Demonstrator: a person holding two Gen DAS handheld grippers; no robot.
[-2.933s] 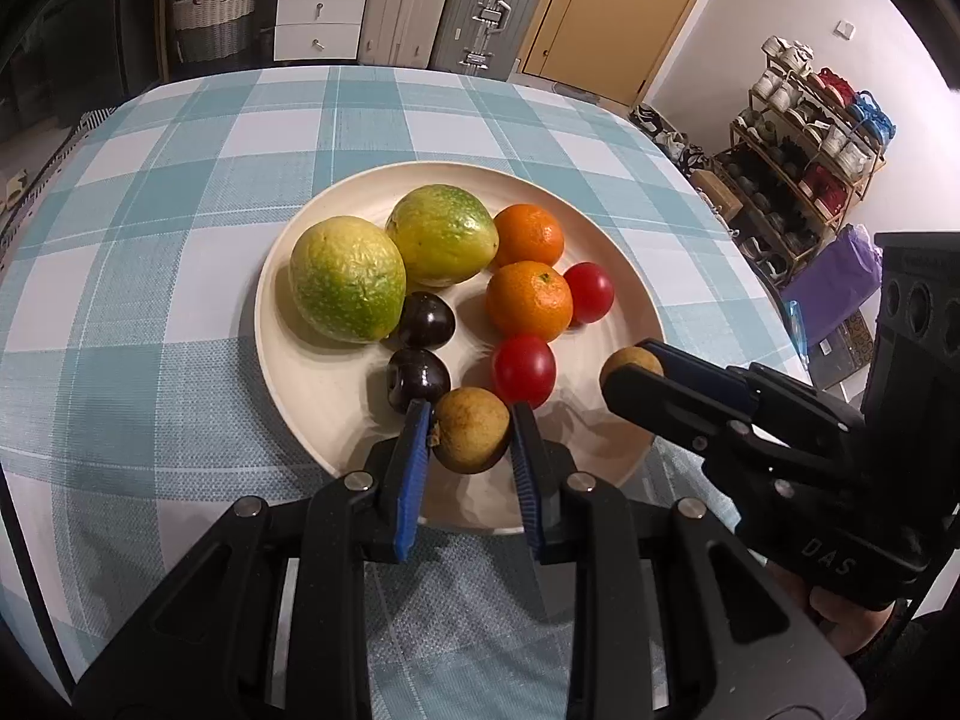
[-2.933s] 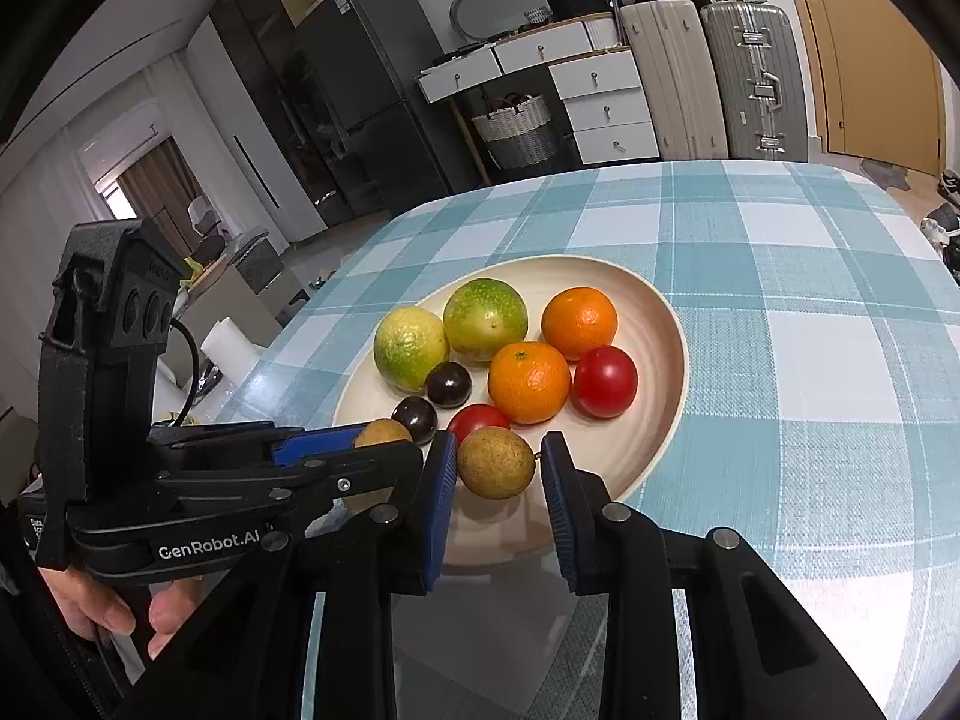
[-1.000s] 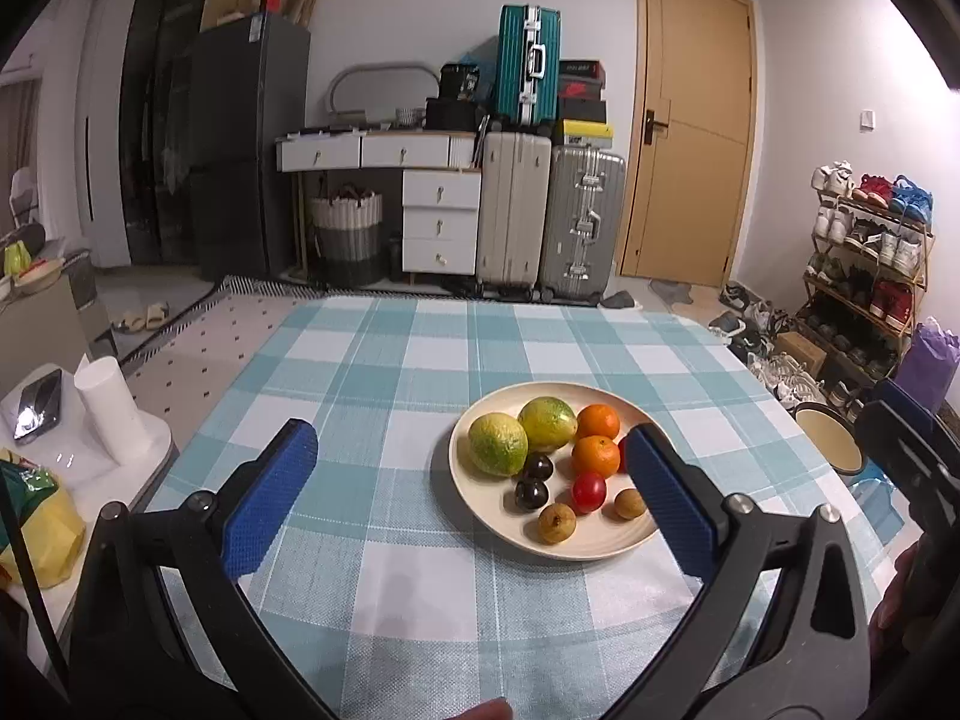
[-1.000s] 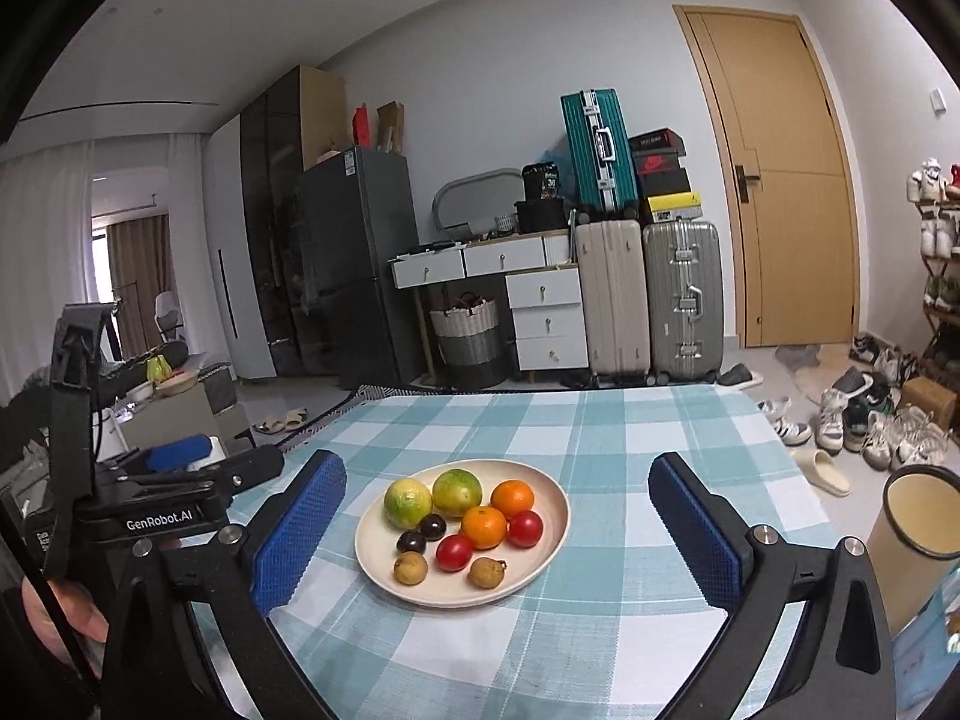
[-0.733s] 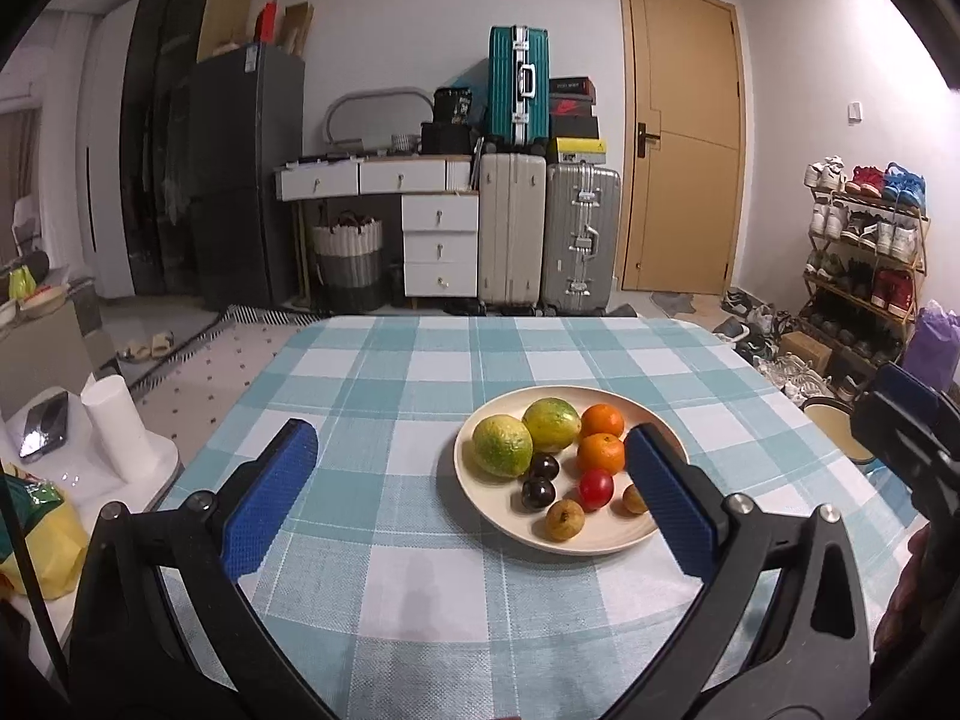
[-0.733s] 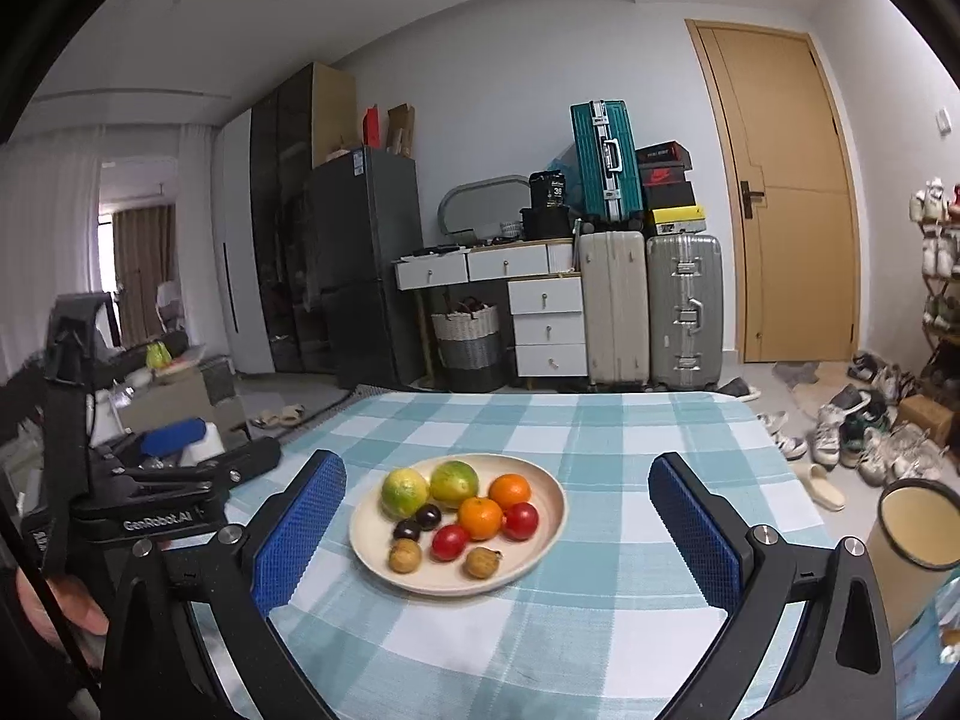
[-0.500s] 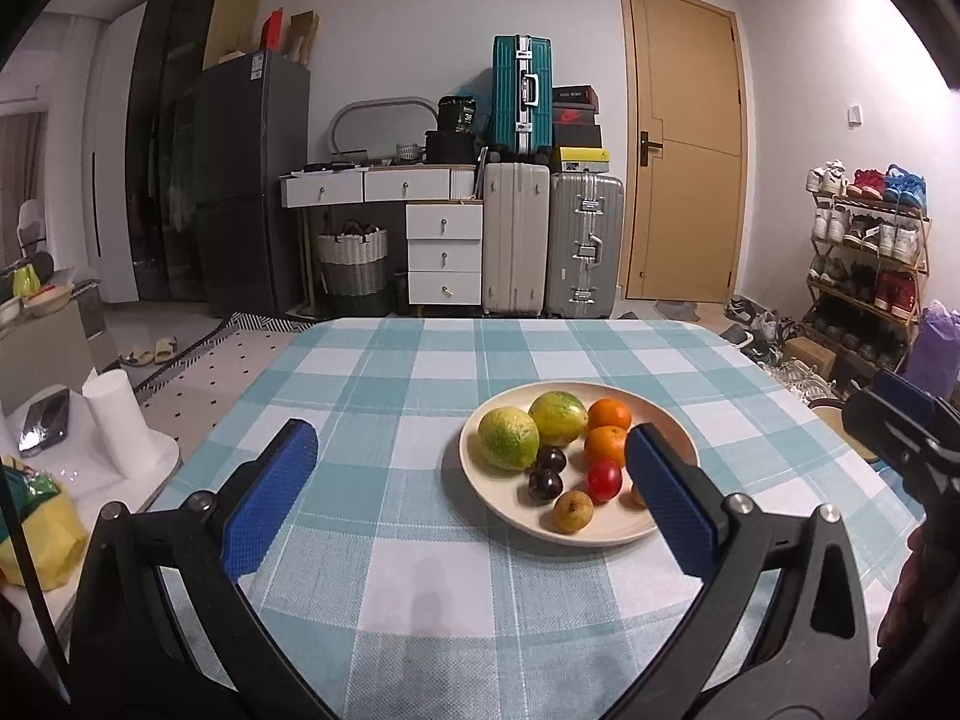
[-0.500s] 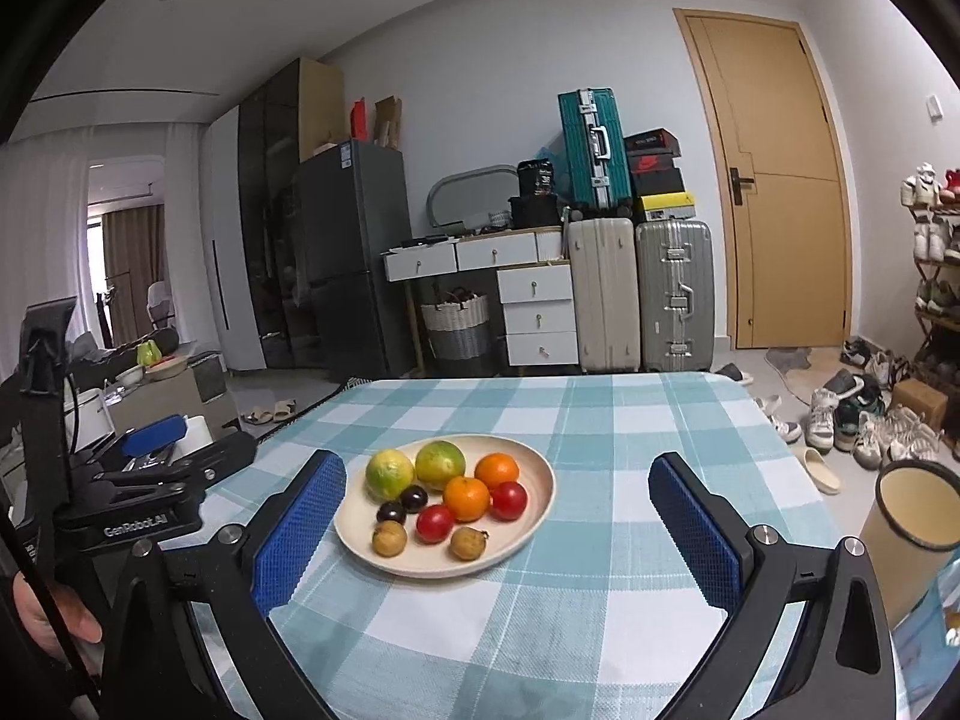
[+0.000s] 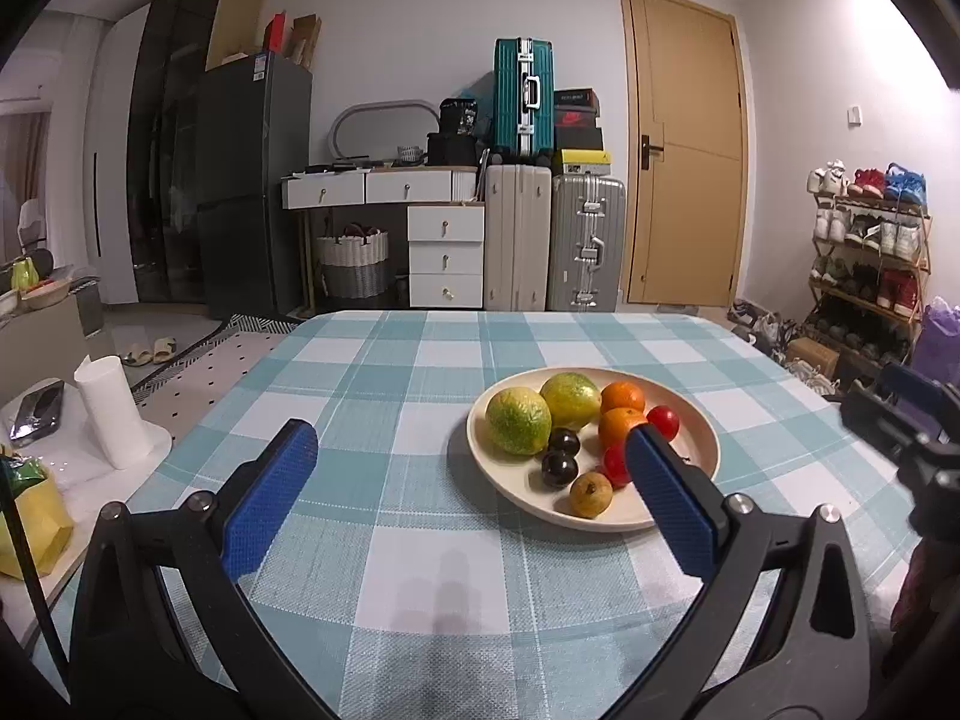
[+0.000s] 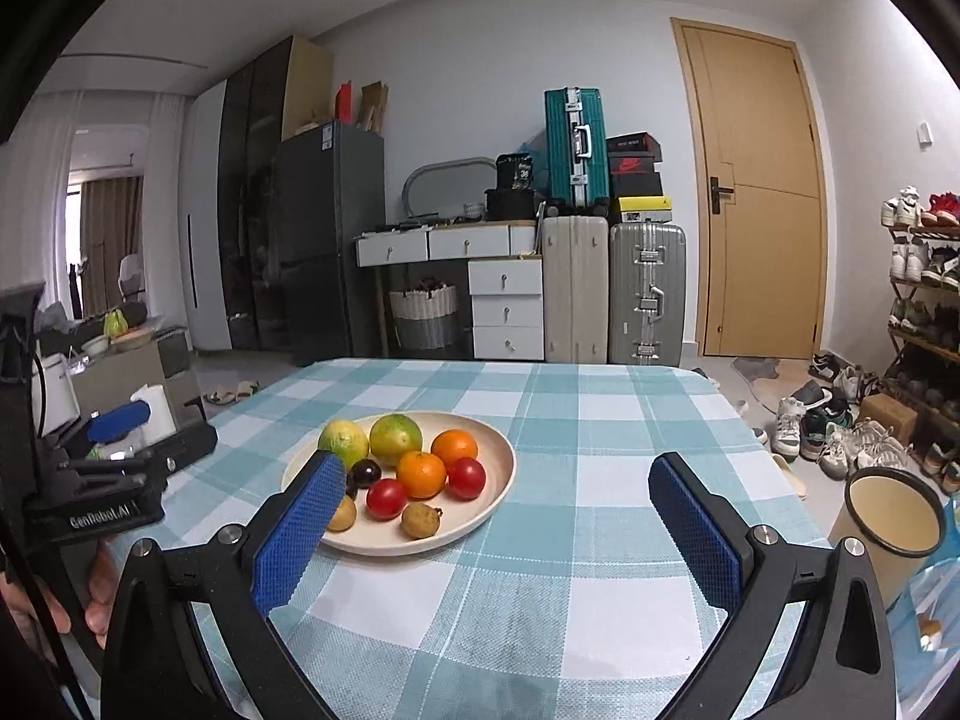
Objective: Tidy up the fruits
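The checked desk (image 9: 420,570) carries a cream plate (image 10: 492,480) holding all the fruits (image 10: 420,471); left tool (image 9: 474,498) and right tool (image 10: 498,516) hover over the near edge, both spread wide, gripping nothing

Since 2.9 s ago both grippers have let go of their small brown fruits and pulled back. The left gripper (image 9: 474,498) and right gripper (image 10: 504,522) now gape wide, and the plate (image 10: 498,480) sits farther up the frame.
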